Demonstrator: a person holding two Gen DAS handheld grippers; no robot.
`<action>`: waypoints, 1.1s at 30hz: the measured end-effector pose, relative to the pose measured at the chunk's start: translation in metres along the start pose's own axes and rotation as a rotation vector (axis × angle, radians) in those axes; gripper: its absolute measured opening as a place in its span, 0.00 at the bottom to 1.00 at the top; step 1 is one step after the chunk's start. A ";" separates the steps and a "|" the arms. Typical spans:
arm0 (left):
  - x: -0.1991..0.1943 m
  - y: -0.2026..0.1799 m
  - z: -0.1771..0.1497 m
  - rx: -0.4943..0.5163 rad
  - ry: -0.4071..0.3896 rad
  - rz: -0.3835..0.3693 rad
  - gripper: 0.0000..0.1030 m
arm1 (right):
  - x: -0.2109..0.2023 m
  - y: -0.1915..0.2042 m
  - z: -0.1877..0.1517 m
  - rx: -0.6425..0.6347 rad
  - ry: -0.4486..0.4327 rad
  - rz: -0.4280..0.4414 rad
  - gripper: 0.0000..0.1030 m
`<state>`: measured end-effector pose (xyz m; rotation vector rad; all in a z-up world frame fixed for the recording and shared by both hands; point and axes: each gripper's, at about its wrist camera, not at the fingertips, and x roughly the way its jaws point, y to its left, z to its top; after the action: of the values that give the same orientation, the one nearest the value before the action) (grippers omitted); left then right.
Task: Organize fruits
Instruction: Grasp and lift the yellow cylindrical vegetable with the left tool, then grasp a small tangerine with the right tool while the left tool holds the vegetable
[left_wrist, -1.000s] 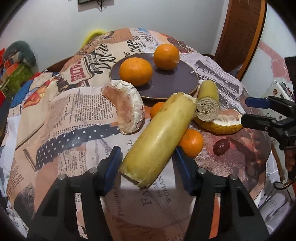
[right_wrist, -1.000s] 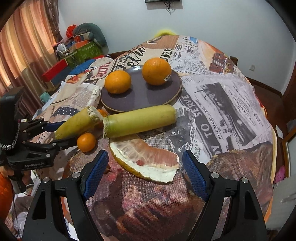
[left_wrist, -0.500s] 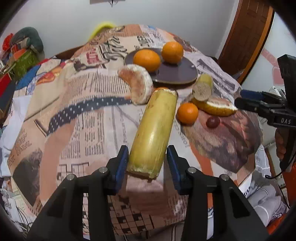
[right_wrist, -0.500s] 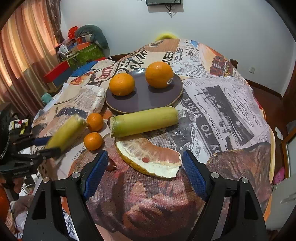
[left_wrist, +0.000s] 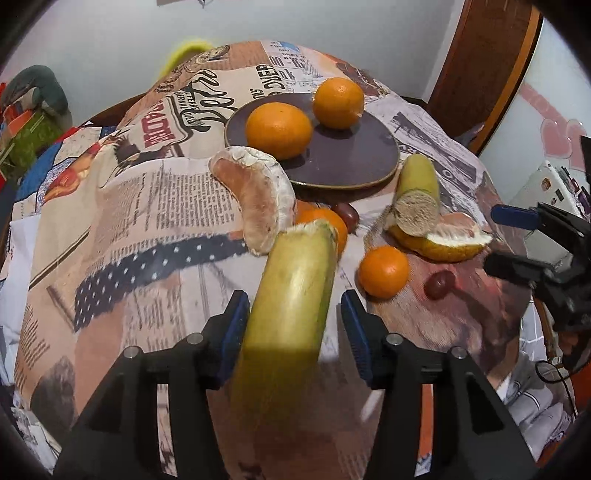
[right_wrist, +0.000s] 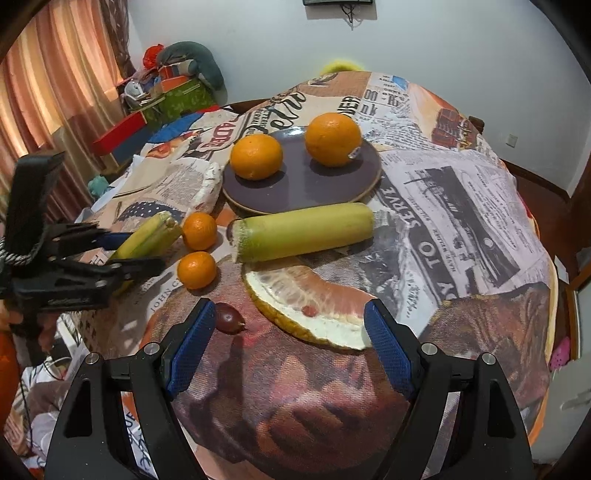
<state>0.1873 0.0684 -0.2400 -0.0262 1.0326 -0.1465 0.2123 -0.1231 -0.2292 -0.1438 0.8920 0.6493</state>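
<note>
A yellow-green stalk piece lies lengthwise between the jaws of my left gripper, which are opening; the right pad stands clear of it. Past its far end are a peeled pomelo segment and two tangerines. Two oranges sit on the dark purple plate. A second stalk piece lies in front of the plate. My right gripper is open, low over a pomelo slice with rind, not touching it.
A dark grape lies by my right gripper's left finger, another near the plate. The table wears a newspaper-print cloth. Boxes and cushions are stacked at the back left, by a curtain.
The left jaws closed on the stalk and drew it back toward the table's near edge, then moved forward again and widened. The right gripper stayed put.
</note>
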 end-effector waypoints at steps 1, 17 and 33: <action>0.001 0.001 0.001 -0.003 -0.003 -0.001 0.50 | 0.000 0.002 0.000 -0.006 -0.005 -0.002 0.78; -0.059 0.023 -0.023 -0.094 -0.151 0.002 0.37 | 0.021 0.048 0.014 -0.092 -0.018 0.045 0.59; -0.076 0.026 -0.031 -0.119 -0.204 -0.016 0.37 | 0.059 0.068 0.017 -0.125 0.075 0.068 0.32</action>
<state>0.1254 0.1055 -0.1934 -0.1550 0.8361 -0.0947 0.2111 -0.0350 -0.2536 -0.2525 0.9321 0.7674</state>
